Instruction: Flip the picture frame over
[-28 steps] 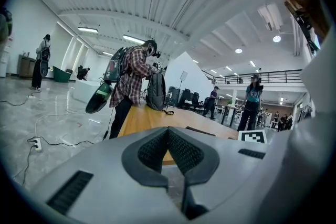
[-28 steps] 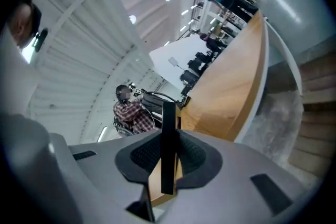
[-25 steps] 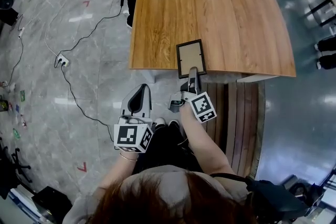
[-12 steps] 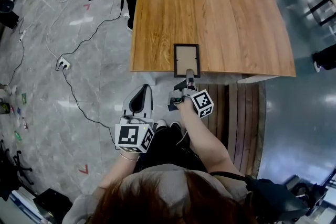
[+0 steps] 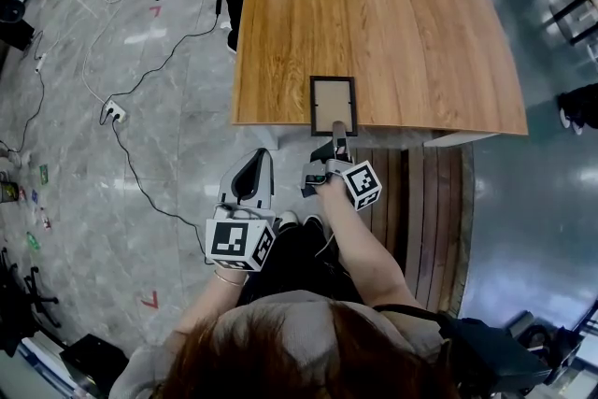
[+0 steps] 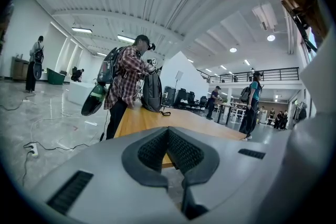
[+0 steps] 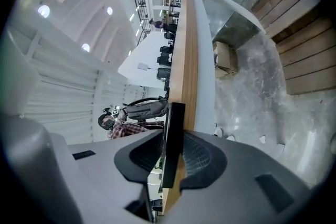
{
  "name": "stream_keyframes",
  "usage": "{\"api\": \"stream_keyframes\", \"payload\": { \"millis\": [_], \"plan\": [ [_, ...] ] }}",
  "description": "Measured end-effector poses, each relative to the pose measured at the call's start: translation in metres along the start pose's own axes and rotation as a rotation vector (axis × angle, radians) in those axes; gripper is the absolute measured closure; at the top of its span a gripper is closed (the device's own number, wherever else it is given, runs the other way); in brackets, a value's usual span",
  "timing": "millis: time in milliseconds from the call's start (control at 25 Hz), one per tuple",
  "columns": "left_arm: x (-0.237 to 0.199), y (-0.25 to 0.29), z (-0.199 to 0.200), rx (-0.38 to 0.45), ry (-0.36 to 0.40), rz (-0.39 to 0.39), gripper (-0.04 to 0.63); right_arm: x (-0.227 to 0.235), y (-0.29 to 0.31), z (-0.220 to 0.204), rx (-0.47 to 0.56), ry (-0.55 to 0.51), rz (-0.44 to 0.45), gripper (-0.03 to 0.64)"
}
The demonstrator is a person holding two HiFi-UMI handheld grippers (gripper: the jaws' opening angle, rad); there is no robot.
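Off to my left, the left tool [image 5: 252, 165] hangs short of the desk [image 5: 392, 33], jaws together on nothing. The right tool [image 5: 338, 137] is clamped on the frame's [image 5: 333, 104] near short edge. The frame has swung from skewed to square and now lies flat at the desk edge, so it is likely flipped. Its long axis runs straight ahead of the tool, tan face up.

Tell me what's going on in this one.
A person holds a hand-held gripper in each hand. The right hand-held gripper is clamped on the near edge of the black picture frame, which lies at the near edge of the wooden table. The left hand-held gripper is shut and empty, off the table.
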State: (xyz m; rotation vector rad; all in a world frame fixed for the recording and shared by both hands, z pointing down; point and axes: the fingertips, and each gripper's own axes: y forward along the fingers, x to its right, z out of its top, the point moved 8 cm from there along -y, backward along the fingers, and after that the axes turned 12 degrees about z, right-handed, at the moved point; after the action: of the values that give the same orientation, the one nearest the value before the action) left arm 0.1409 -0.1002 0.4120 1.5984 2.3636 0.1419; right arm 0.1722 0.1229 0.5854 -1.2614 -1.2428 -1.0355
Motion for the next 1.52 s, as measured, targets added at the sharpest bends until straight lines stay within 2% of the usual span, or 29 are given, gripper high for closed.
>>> {"api": "stream_keyframes", "payload": {
  "millis": [360,520,560,600,760,920,1040,1160,1240,1320,1520],
  "plan": [
    [0.000,-0.004,-0.007,-0.013,0.001,0.005,0.589,-0.001,-0.018,0.002,-0.130,-0.108,0.056,0.497],
    [-0.001,-0.005,-0.010,-0.014,0.009,0.008,0.589,-0.028,-0.046,0.007,-0.189,-0.128,0.101,0.498],
    [0.000,-0.007,-0.009,-0.012,0.010,0.009,0.589,-0.043,-0.055,0.012,-0.212,-0.168,0.119,0.498],
    [0.001,-0.008,-0.008,-0.010,0.010,0.008,0.589,-0.061,-0.064,0.019,-0.241,-0.240,0.151,0.499],
    [0.010,-0.010,0.003,0.017,0.005,-0.008,0.589,-0.160,-0.071,0.037,-0.313,-0.606,0.403,0.499],
    [0.030,-0.009,0.026,0.078,0.006,-0.050,0.589,-0.226,-0.065,0.044,-0.338,-0.918,0.534,0.500],
    [0.042,-0.007,0.044,0.121,-0.005,-0.076,0.589,-0.254,-0.059,0.040,-0.361,-1.127,0.568,0.503],
    [0.053,-0.007,0.056,0.159,-0.004,-0.095,0.589,-0.265,-0.053,0.023,-0.486,-1.359,0.557,0.565],
    [0.058,-0.009,0.061,0.179,-0.003,-0.099,0.589,-0.270,-0.054,0.015,-0.524,-1.458,0.549,0.600],
    [0.060,-0.012,0.064,0.190,-0.003,-0.099,0.589,-0.272,-0.055,0.010,-0.531,-1.458,0.551,0.600],
    [0.064,-0.016,0.067,0.198,0.005,-0.103,0.589,-0.267,-0.054,0.009,-0.550,-1.295,0.539,0.600]
  ]
}}
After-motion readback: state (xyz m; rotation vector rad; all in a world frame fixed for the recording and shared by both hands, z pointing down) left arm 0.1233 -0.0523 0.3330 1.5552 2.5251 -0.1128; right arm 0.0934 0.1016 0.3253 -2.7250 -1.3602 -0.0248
